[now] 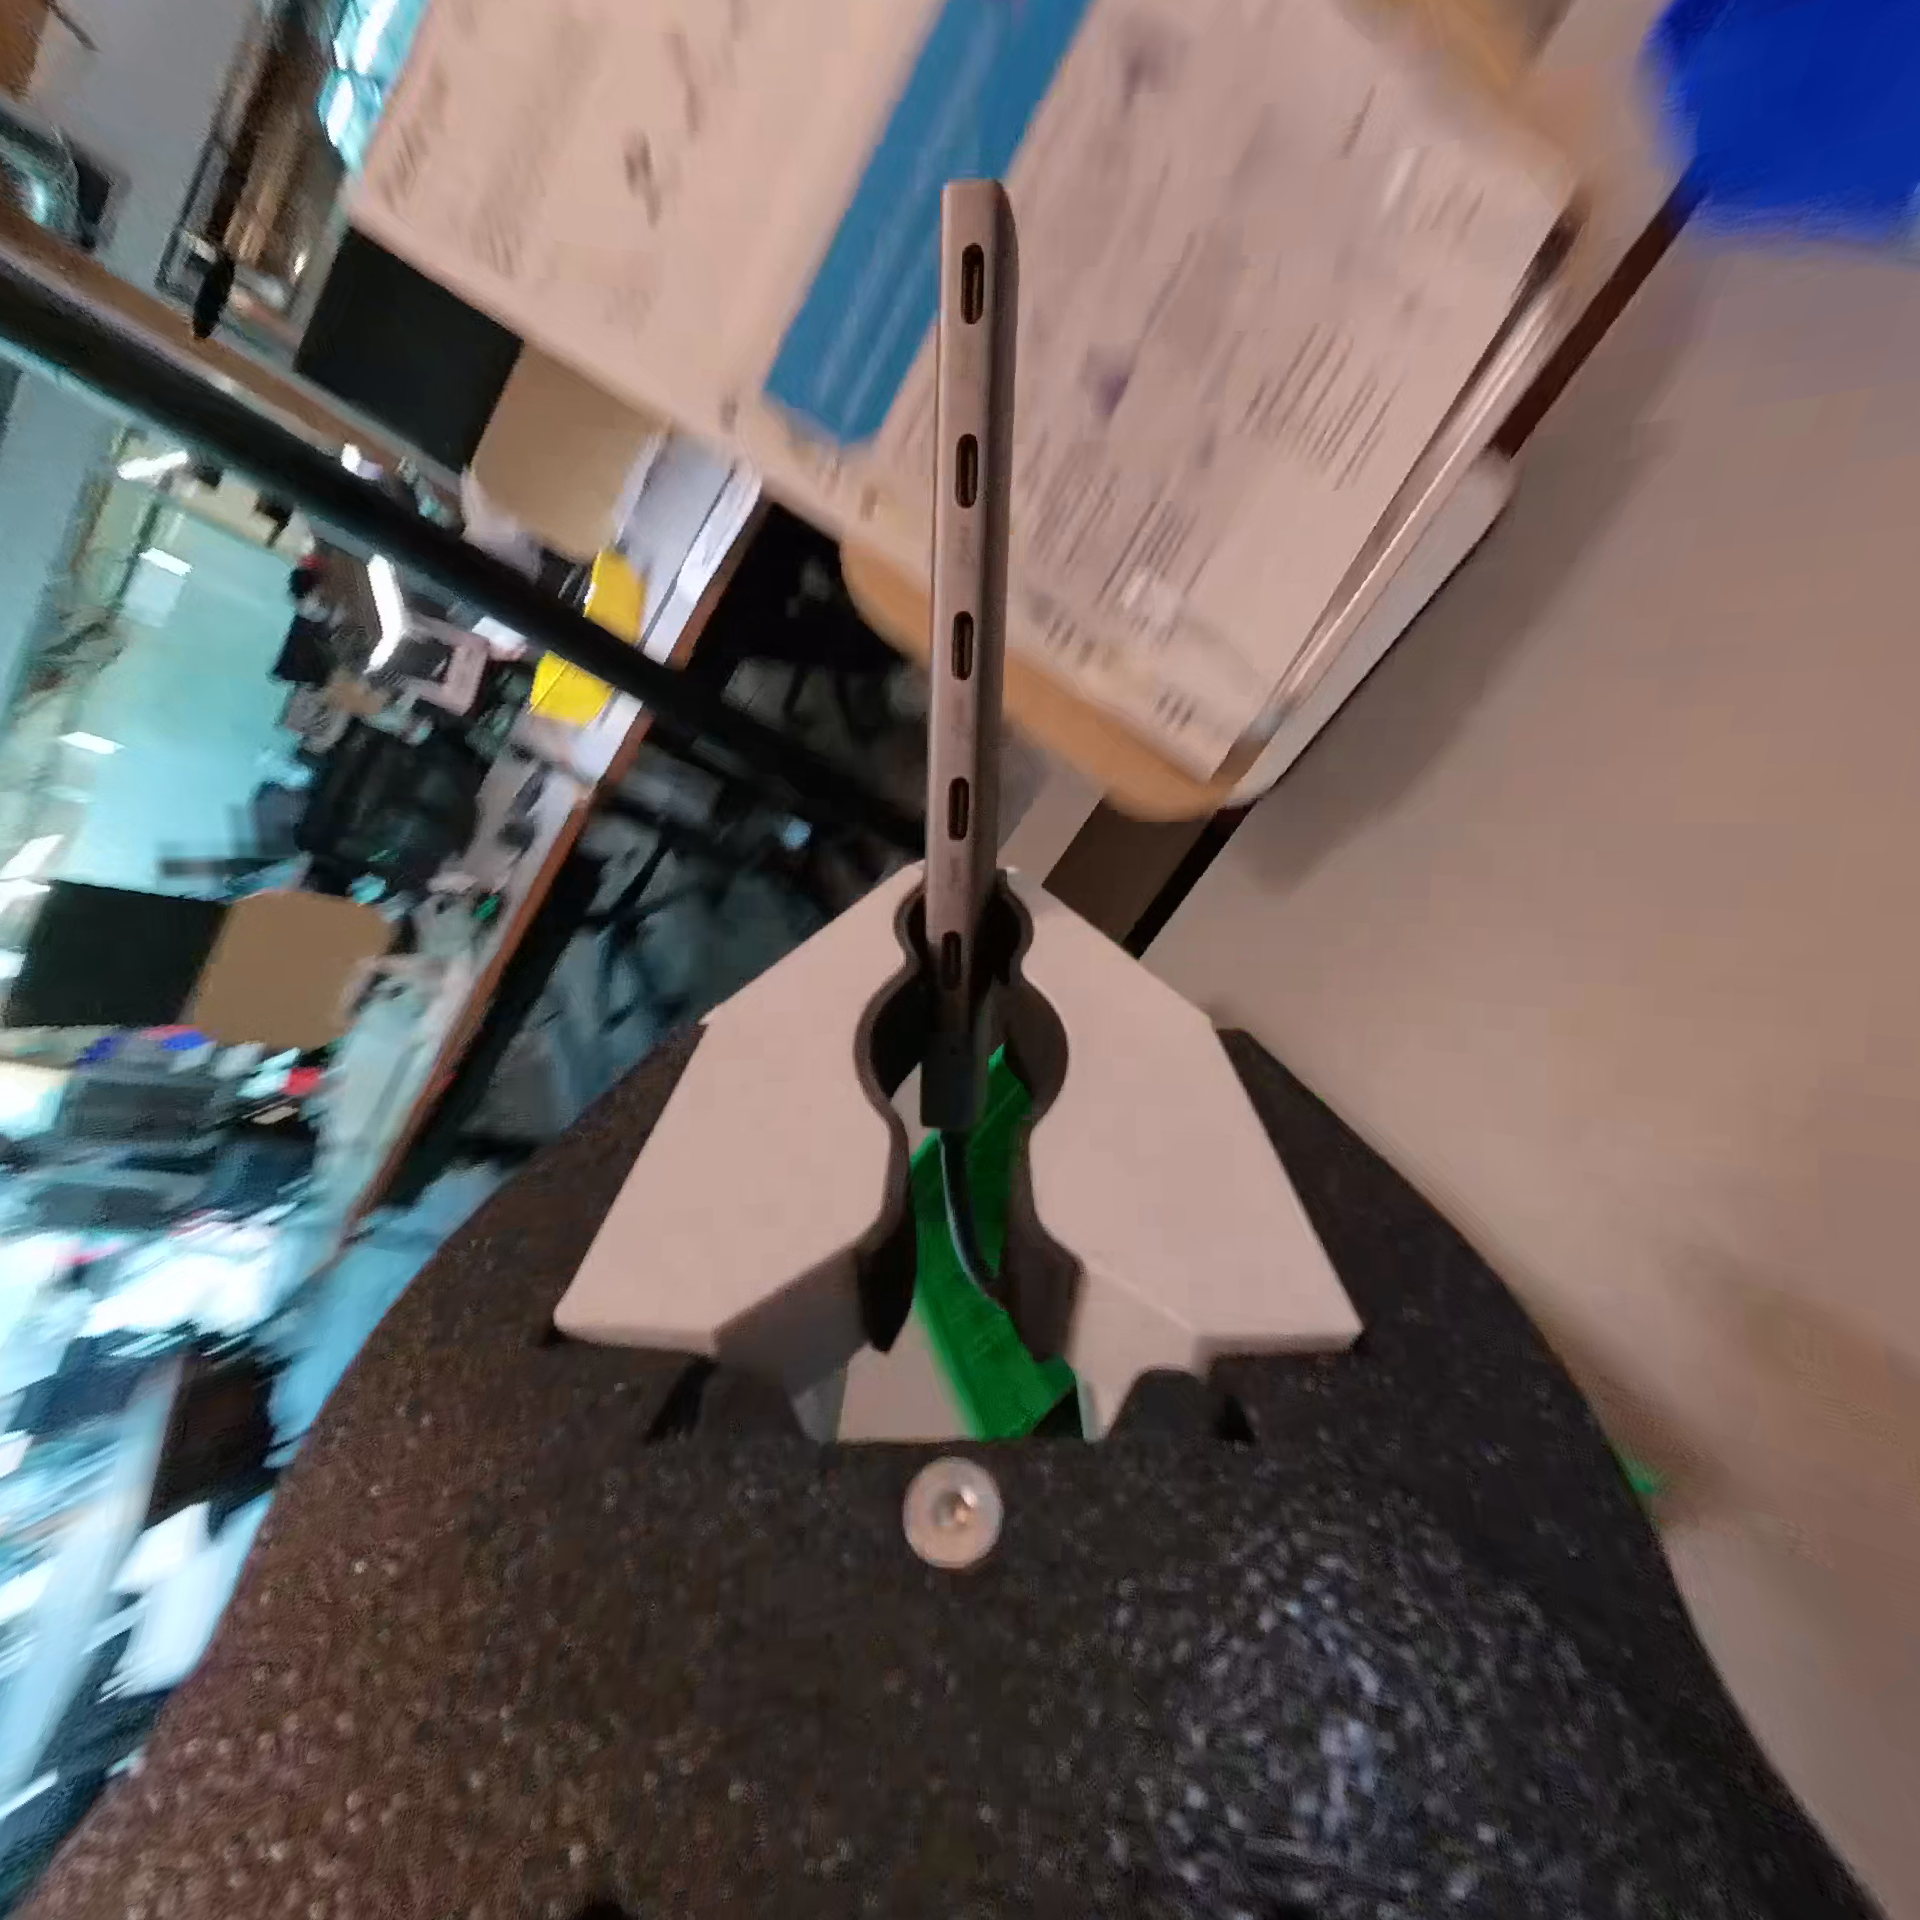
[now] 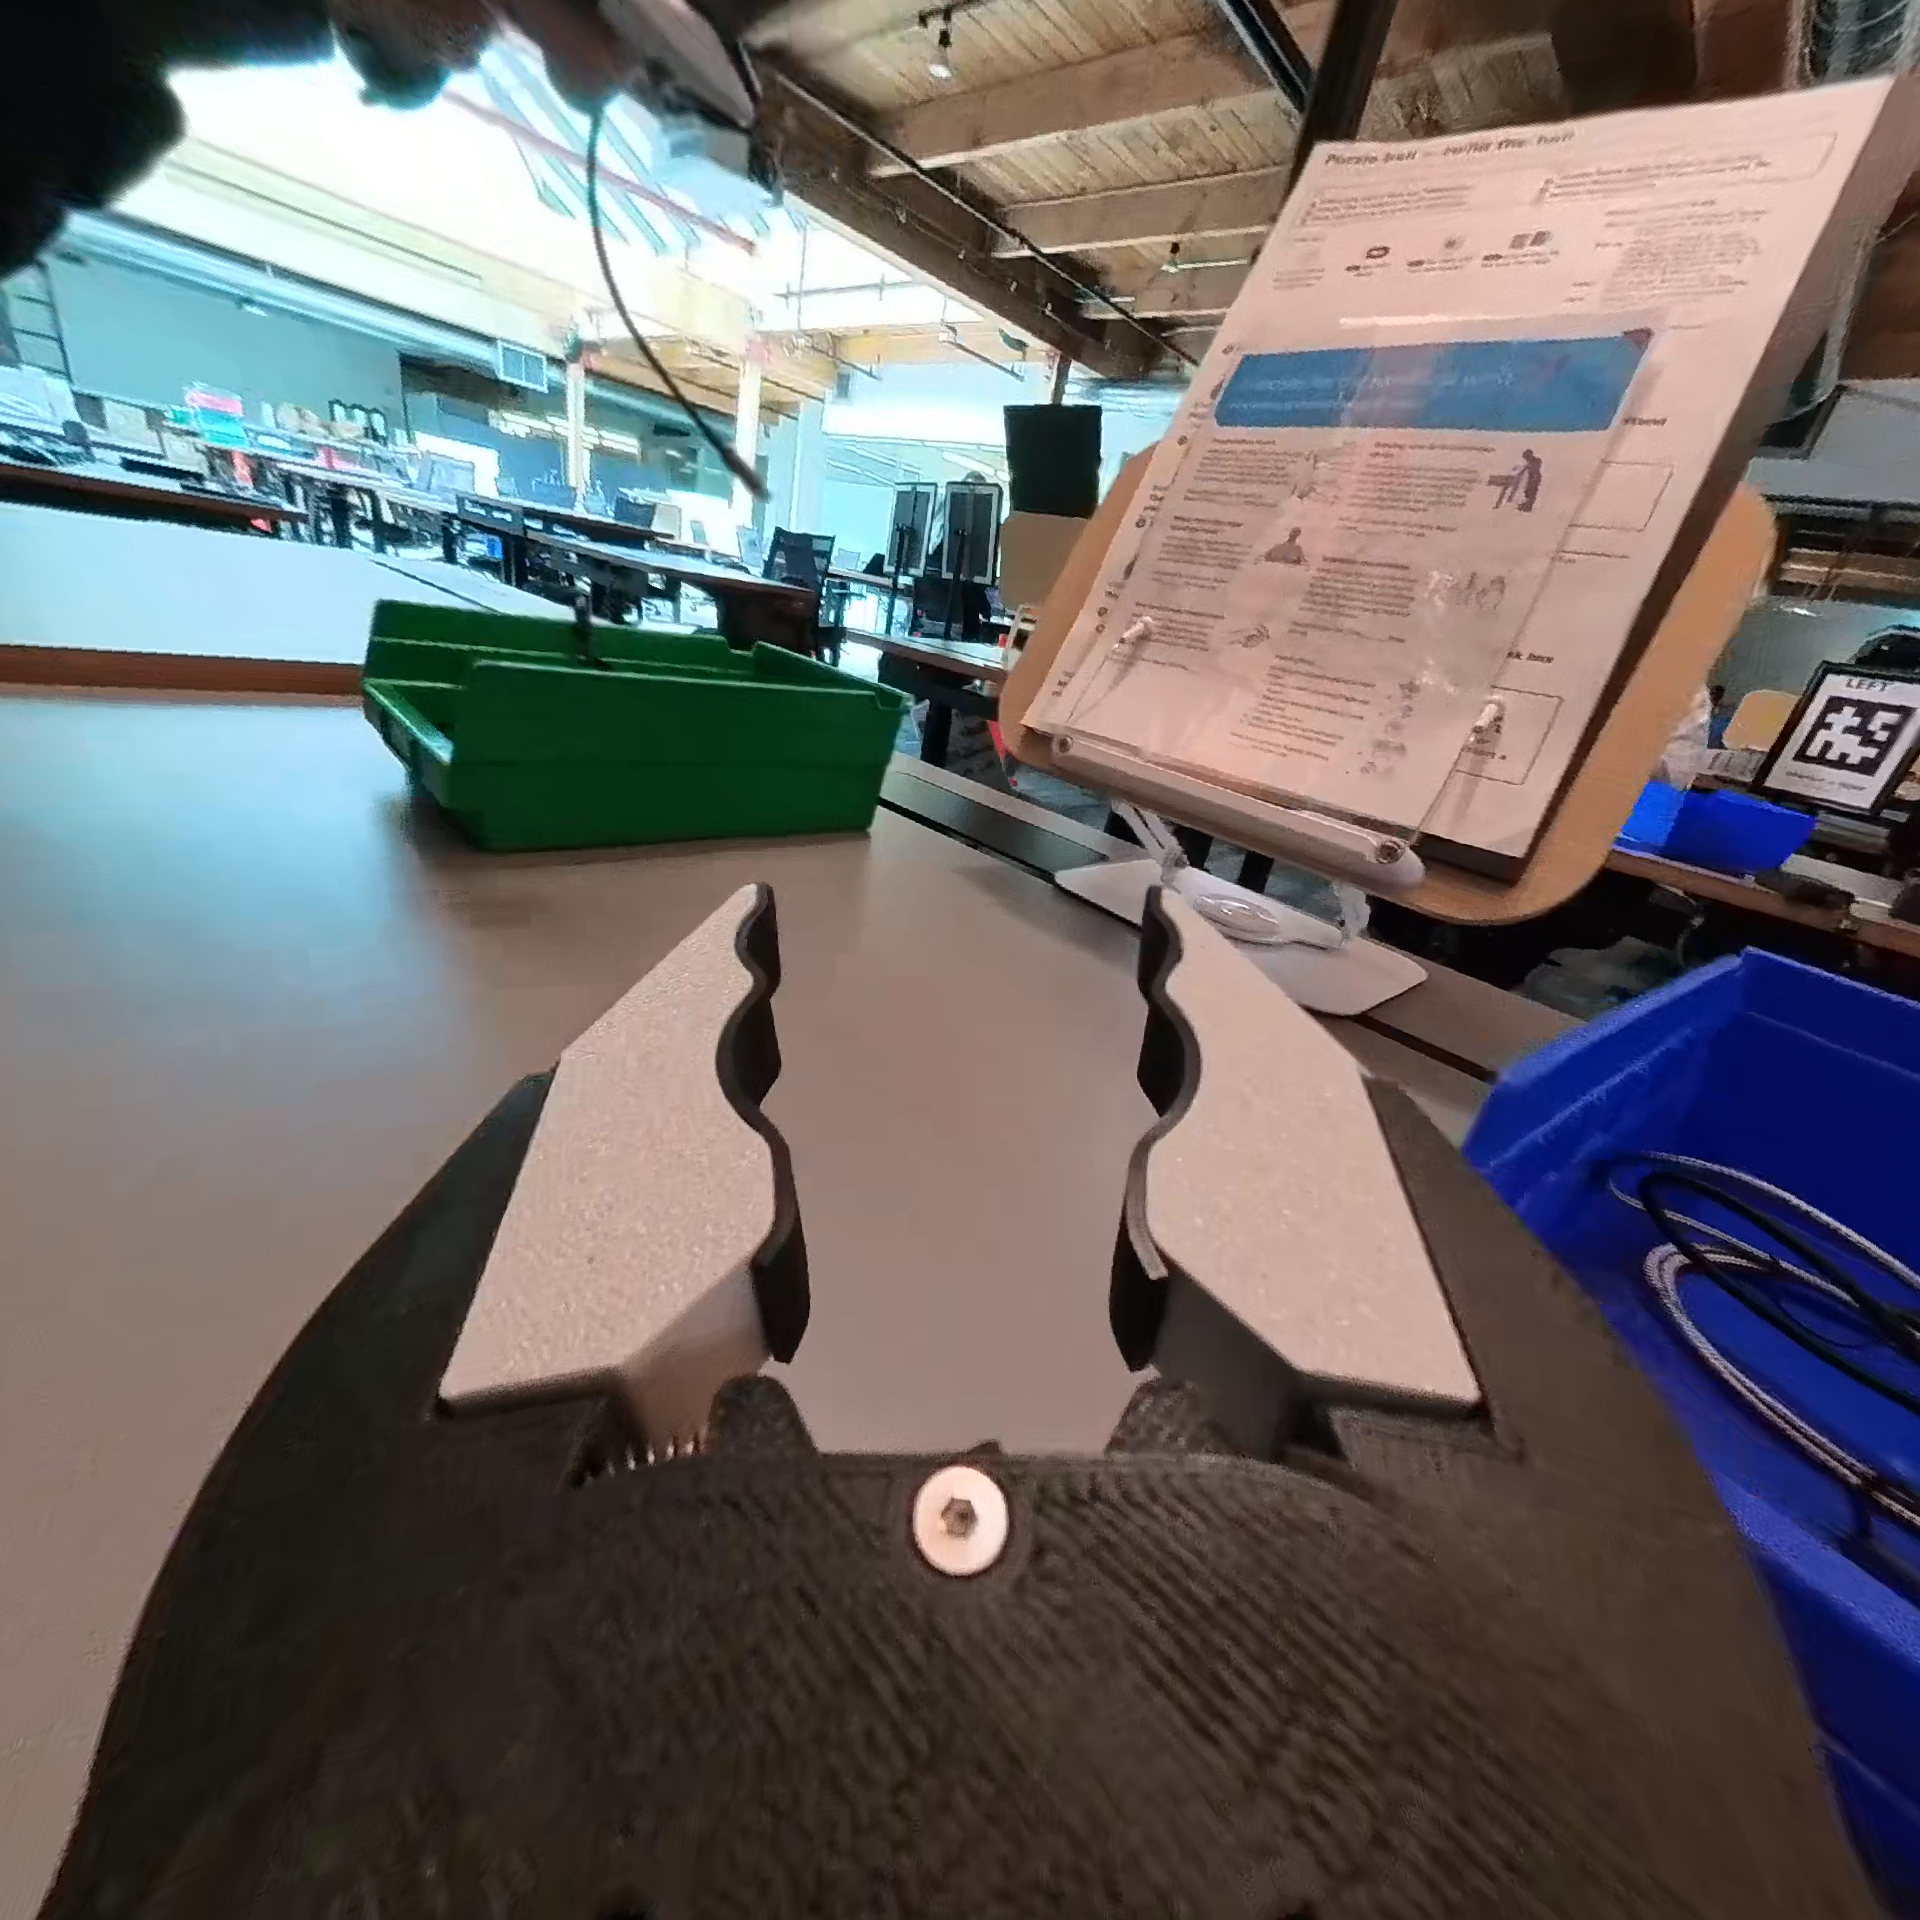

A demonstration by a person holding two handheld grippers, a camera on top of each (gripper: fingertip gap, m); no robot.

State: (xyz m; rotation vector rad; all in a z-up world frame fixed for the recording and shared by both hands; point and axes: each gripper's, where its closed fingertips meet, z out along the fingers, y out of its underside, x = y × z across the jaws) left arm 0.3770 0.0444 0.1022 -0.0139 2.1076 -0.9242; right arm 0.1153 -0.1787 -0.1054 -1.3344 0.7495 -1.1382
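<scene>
My left gripper [image 1: 961, 914] is shut on a slim grey hub [image 1: 971, 582] with several slot ports along its edge, held up in the air. A black cable [image 1: 961, 1195] hangs from the hub's lower end over a green tray [image 1: 987, 1340] seen between the fingers. My right gripper [image 2: 961, 935] is open and empty, low over the brown table [image 2: 208, 935]. In the right wrist view the left gripper with the hub [image 2: 665, 52] is at the top left. Its cable [image 2: 634, 312] dangles down towards the green tray [image 2: 623, 748].
A blue bin [image 2: 1714, 1143] holding coiled cables [image 2: 1787, 1278] stands at the right of my right gripper. A wooden document stand with printed sheets [image 2: 1403, 520] stands at the table's far right edge. A black-and-white marker card [image 2: 1855, 738] is behind it.
</scene>
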